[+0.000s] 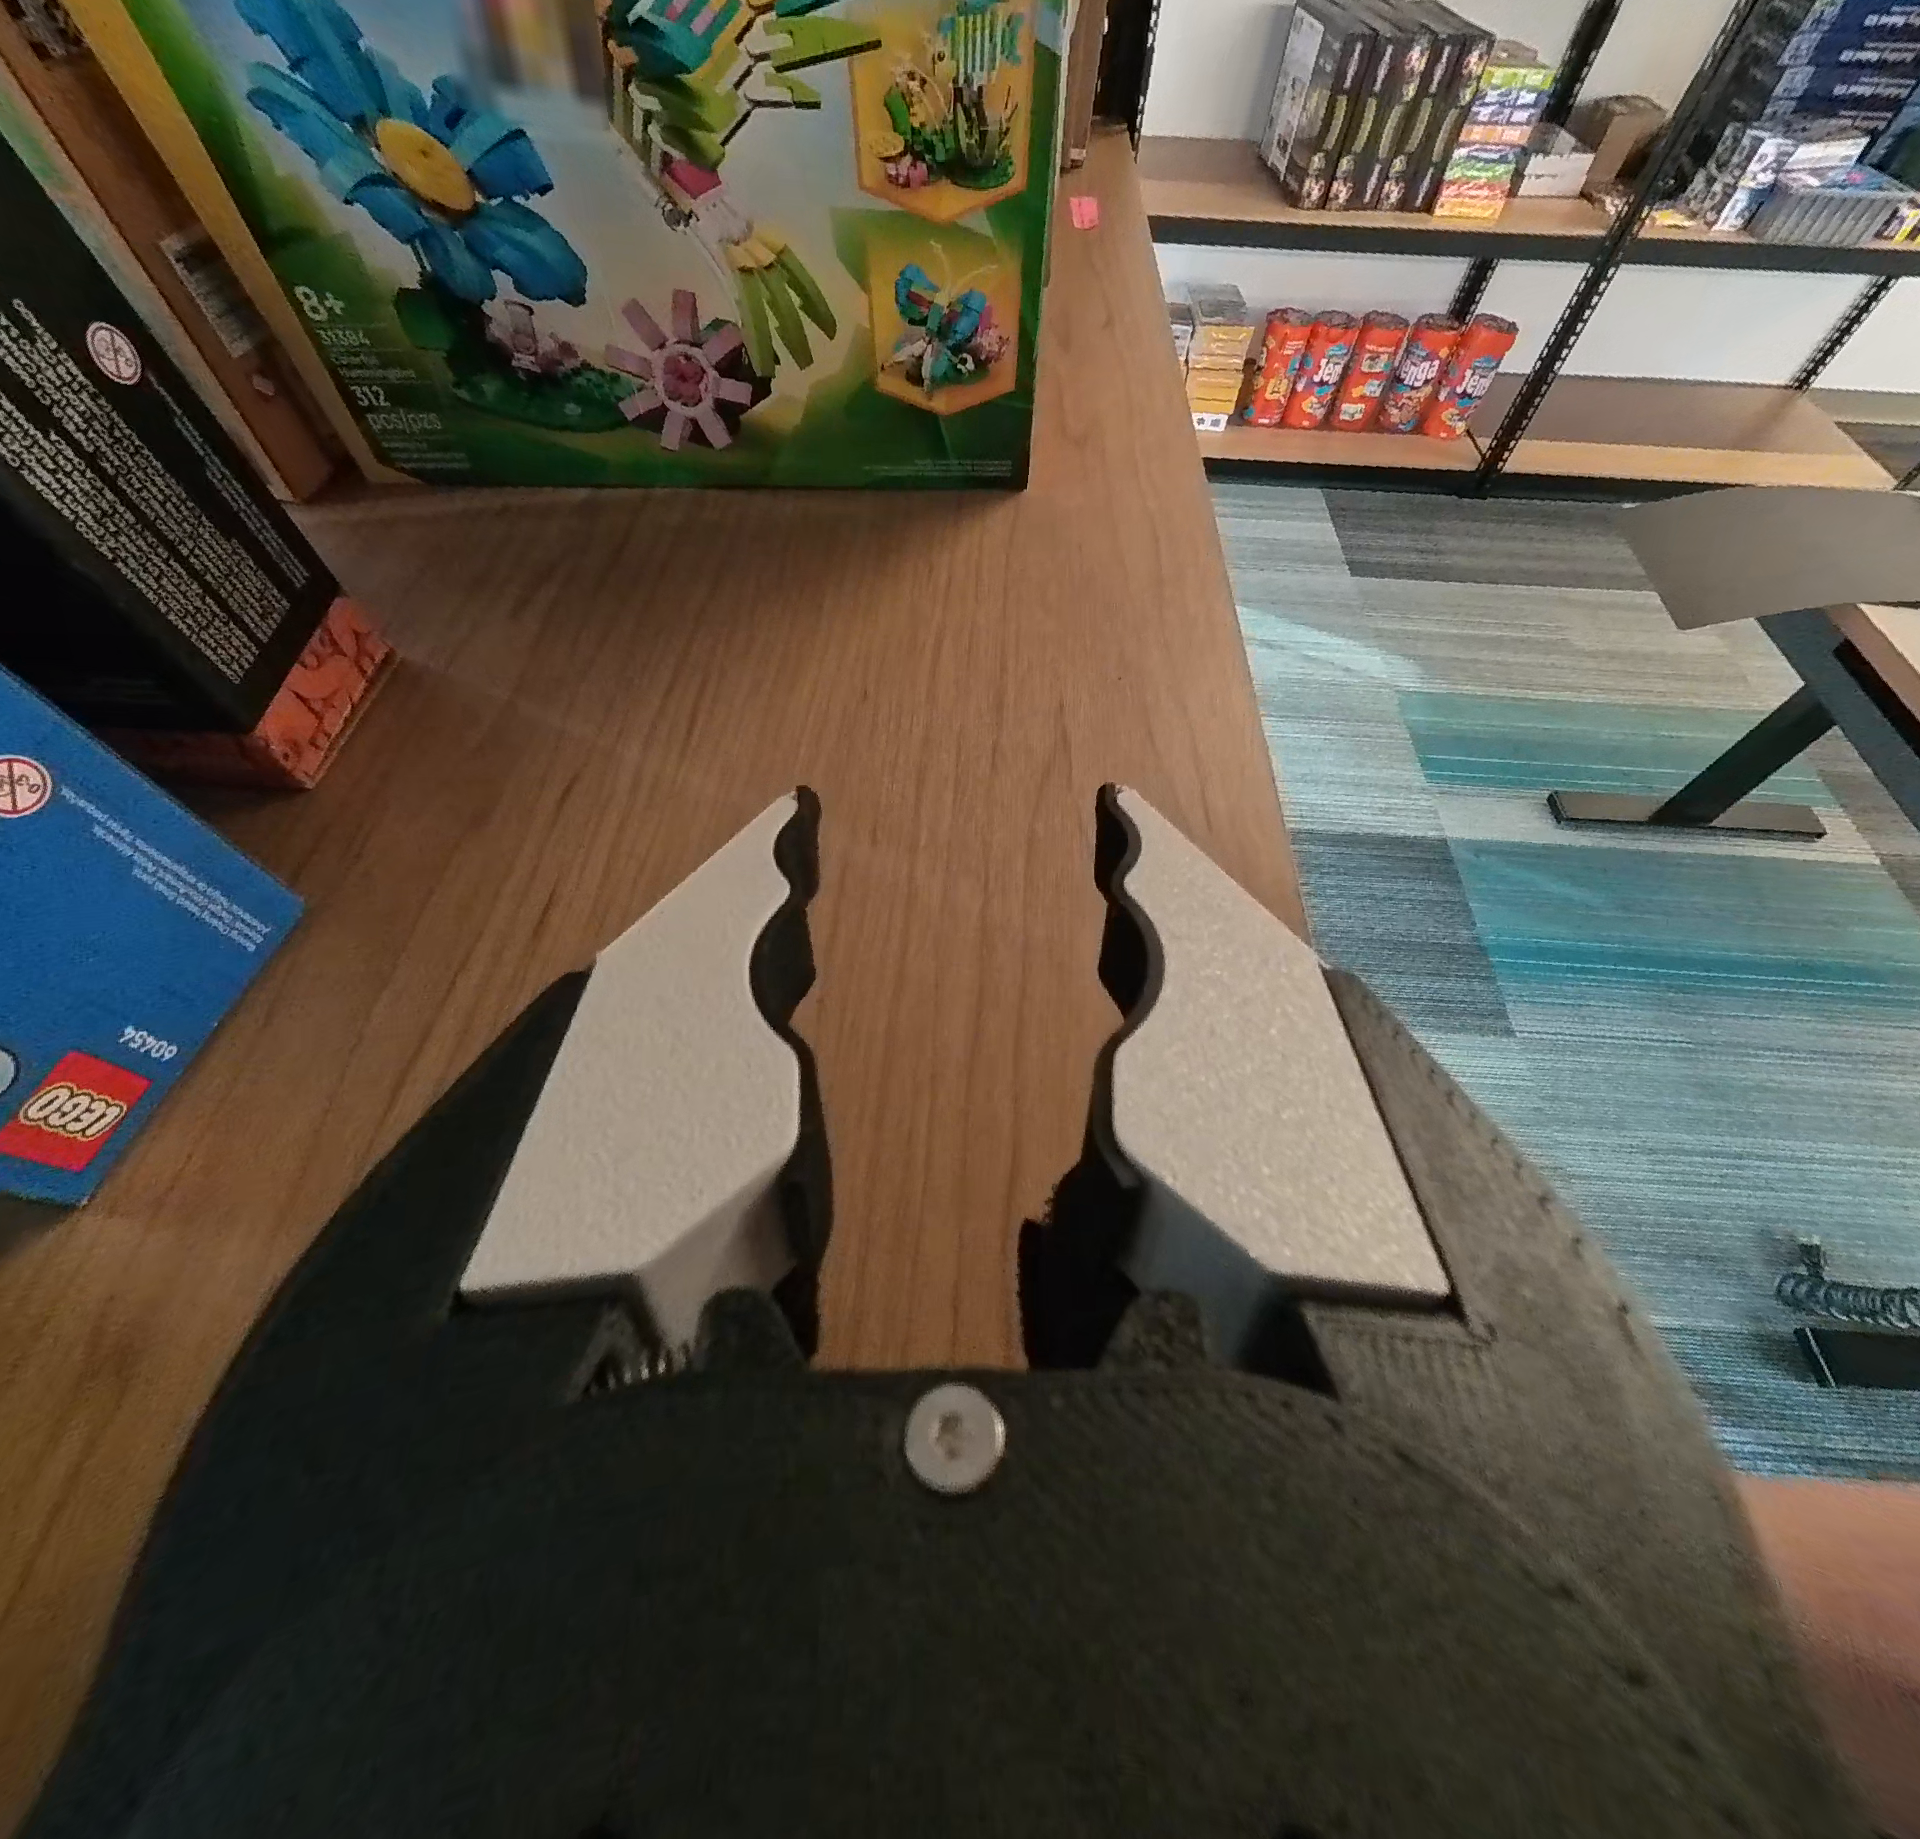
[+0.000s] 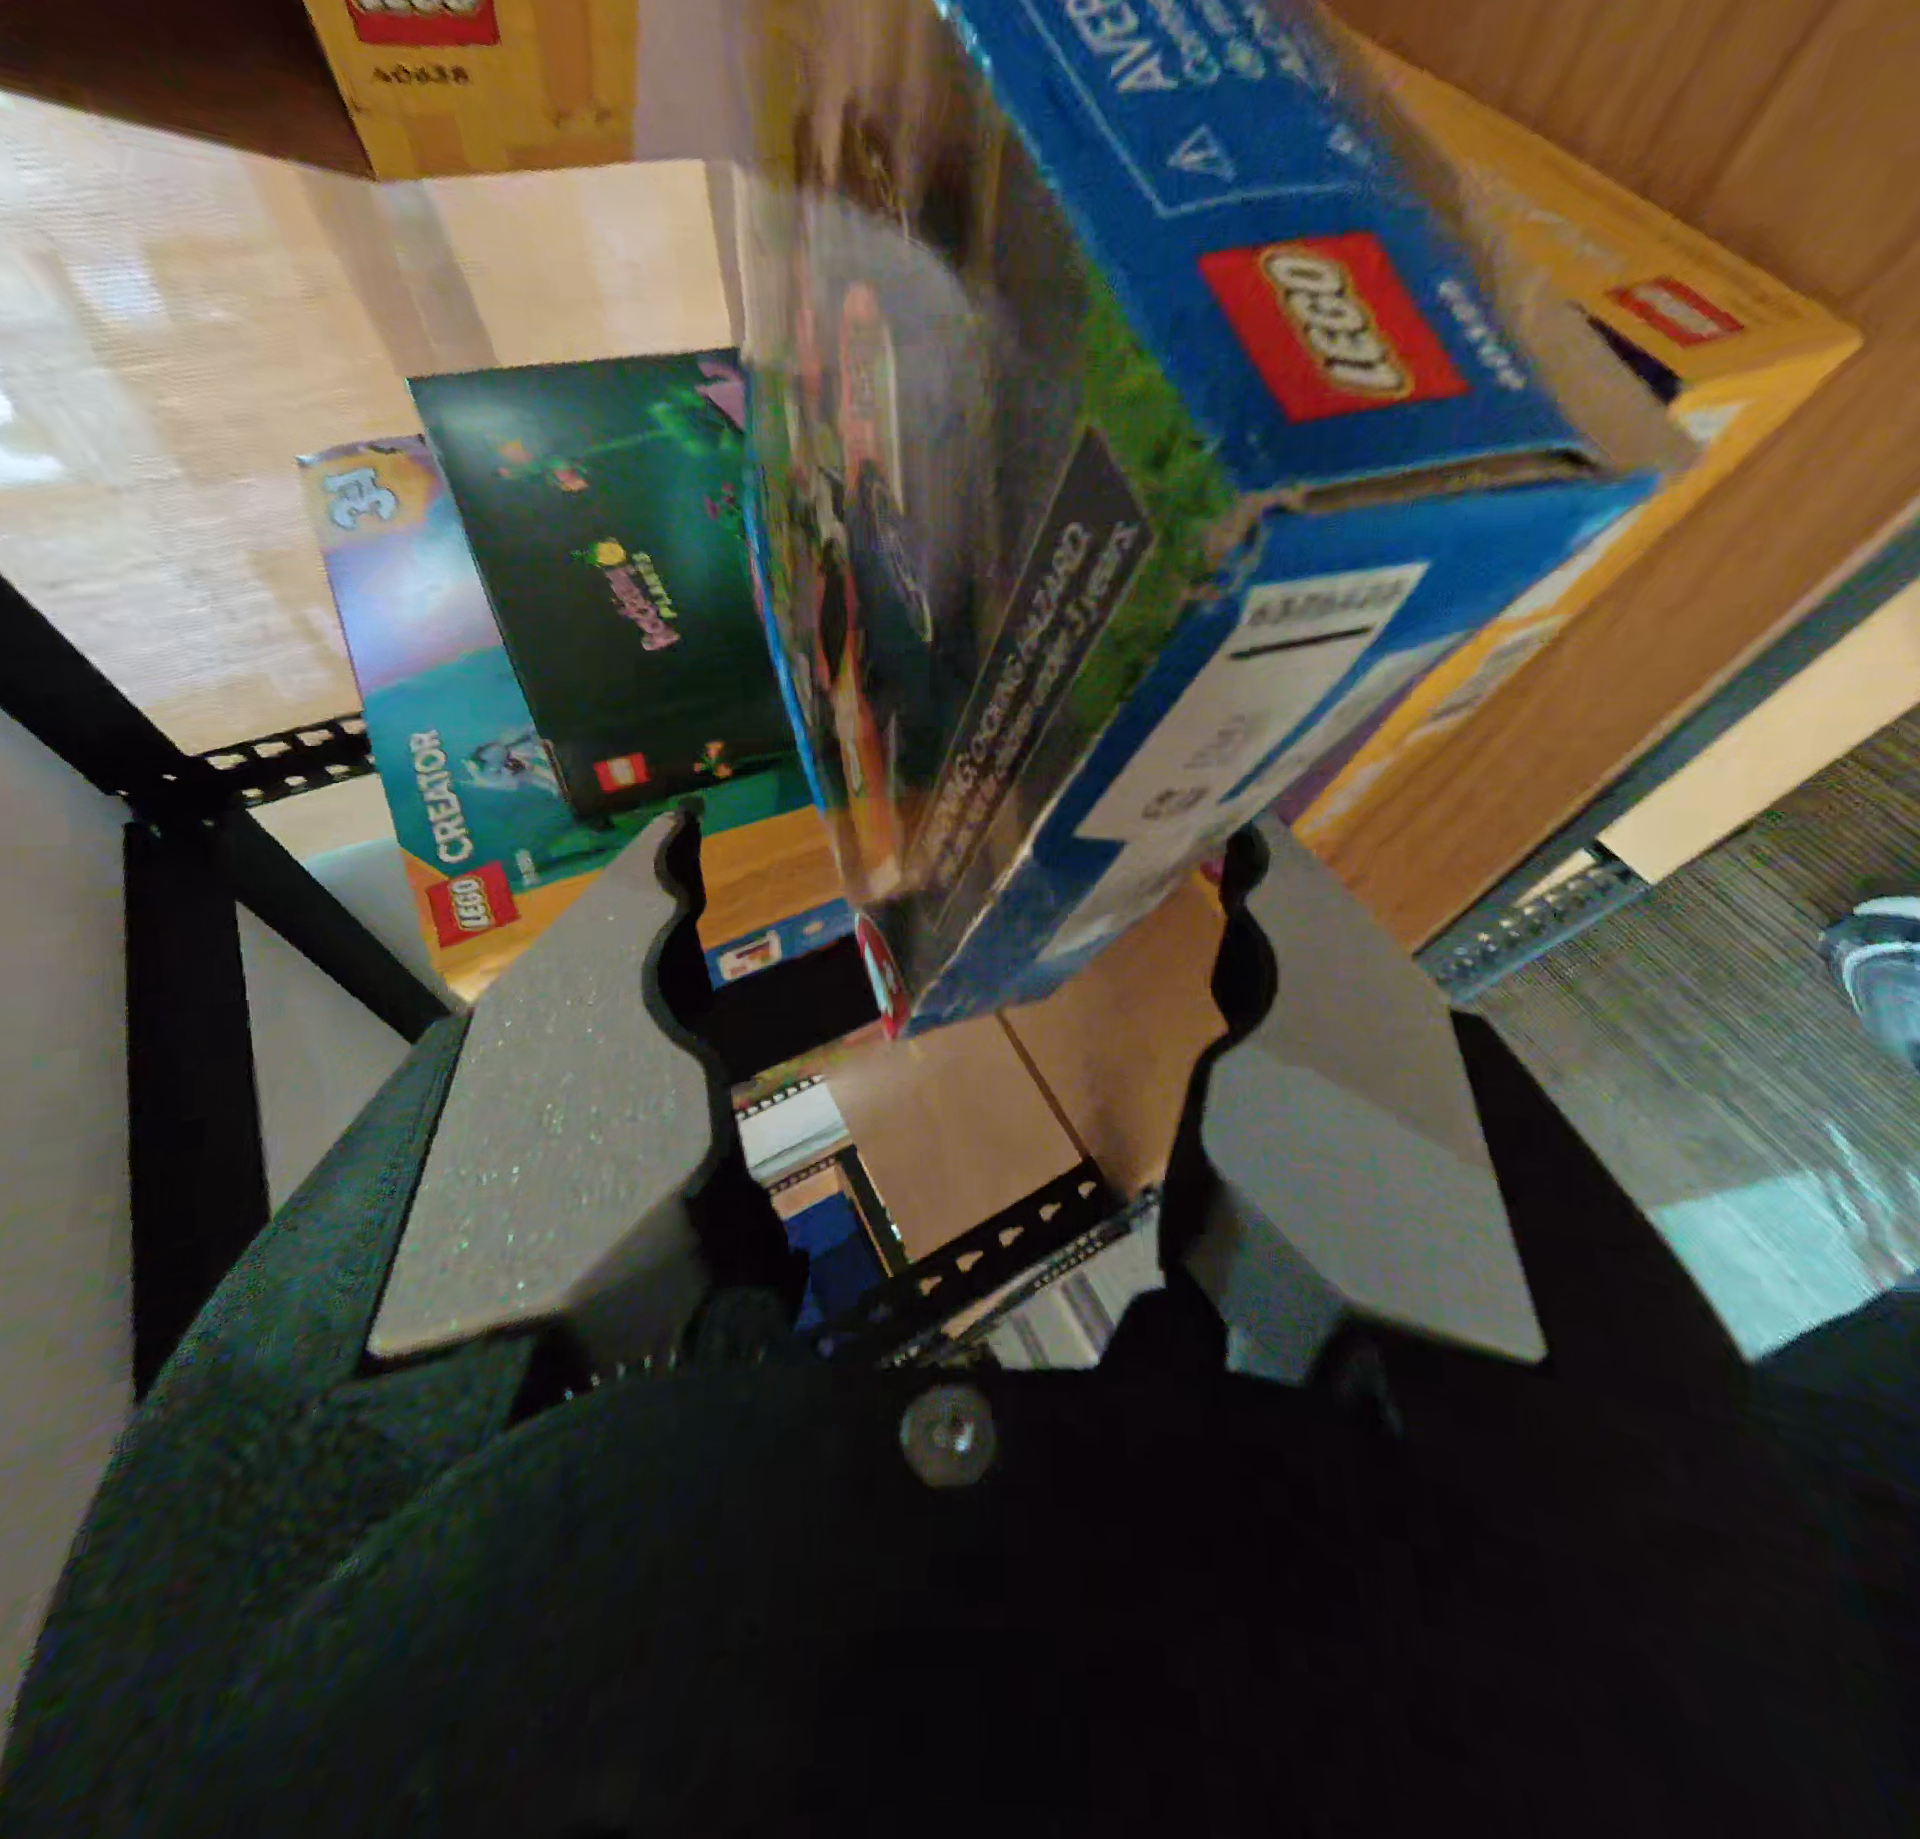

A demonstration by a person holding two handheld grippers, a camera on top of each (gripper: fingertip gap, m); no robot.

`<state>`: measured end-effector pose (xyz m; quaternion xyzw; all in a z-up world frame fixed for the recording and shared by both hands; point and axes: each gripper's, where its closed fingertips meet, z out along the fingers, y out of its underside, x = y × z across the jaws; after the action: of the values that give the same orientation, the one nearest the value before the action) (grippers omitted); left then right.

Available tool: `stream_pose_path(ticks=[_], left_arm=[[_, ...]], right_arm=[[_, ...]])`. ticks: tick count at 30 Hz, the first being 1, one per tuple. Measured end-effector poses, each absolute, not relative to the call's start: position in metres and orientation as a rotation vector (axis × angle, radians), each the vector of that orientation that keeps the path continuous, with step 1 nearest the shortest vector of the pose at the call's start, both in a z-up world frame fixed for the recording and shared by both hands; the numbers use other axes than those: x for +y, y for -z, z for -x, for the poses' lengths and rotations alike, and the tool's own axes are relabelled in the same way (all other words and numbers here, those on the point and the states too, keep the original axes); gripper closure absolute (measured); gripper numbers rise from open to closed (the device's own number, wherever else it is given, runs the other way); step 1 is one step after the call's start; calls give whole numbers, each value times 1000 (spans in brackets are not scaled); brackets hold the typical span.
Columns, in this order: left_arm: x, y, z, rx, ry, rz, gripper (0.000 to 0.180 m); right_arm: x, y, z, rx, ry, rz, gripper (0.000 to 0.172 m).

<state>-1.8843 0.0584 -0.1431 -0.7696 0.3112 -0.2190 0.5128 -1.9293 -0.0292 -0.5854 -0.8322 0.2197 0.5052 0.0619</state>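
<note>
In the left wrist view my left gripper (image 1: 956,797) is open and empty, low over a wooden table (image 1: 831,646). Ahead of it stands a large green toy box with a blue flower picture (image 1: 623,210). A black box (image 1: 135,501) and a flat blue box (image 1: 114,958) lie to its left. In the right wrist view my right gripper (image 2: 966,828) is wide open. A tilted, blurred blue toy box (image 2: 1299,335) has its near corner between the fingers. The left fingertip (image 2: 675,854) stands clear of it; the right fingertip (image 2: 1242,875) is close by its edge.
The table's right edge (image 1: 1247,646) drops to a blue-grey carpet. Far shelves hold dark boxes (image 1: 1382,116) and red cans (image 1: 1382,376). In the right wrist view a dark green box (image 2: 623,584), a teal box (image 2: 416,646), a yellow box (image 2: 447,44) and a black shelf frame (image 2: 187,750) stand behind.
</note>
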Motion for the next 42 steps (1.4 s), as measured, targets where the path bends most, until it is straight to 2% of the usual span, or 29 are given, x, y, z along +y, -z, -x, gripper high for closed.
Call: stream_pose_path(ticks=[6, 7, 10, 19, 24, 29, 38, 42], left_arm=[[59, 144, 1883, 751, 532, 1856, 129], [59, 144, 1883, 753, 529, 1857, 129], [59, 145, 1883, 756, 525, 1859, 129], [61, 144, 1883, 747, 528, 1860, 129], [62, 145, 1883, 750, 512, 1863, 127], [62, 145, 1883, 754, 482, 1859, 124], [66, 155, 1882, 781, 395, 1908, 117], [66, 163, 1876, 808, 353, 1953, 116]], right_arm=[[-26, 588, 1930, 681, -1529, 2538, 77], [-23, 589, 1934, 659, -1530, 2566, 74], [-11, 587, 1943, 602, -1558, 2582, 80], [-33, 579, 1926, 577, -1622, 2498, 70], [-58, 548, 1898, 501, -1649, 2401, 69], [-65, 463, 1840, 391, -1587, 2129, 72], [-25, 230, 1734, -165, -1075, 1729, 78], [18, 141, 1706, -356, -915, 1563, 70]])
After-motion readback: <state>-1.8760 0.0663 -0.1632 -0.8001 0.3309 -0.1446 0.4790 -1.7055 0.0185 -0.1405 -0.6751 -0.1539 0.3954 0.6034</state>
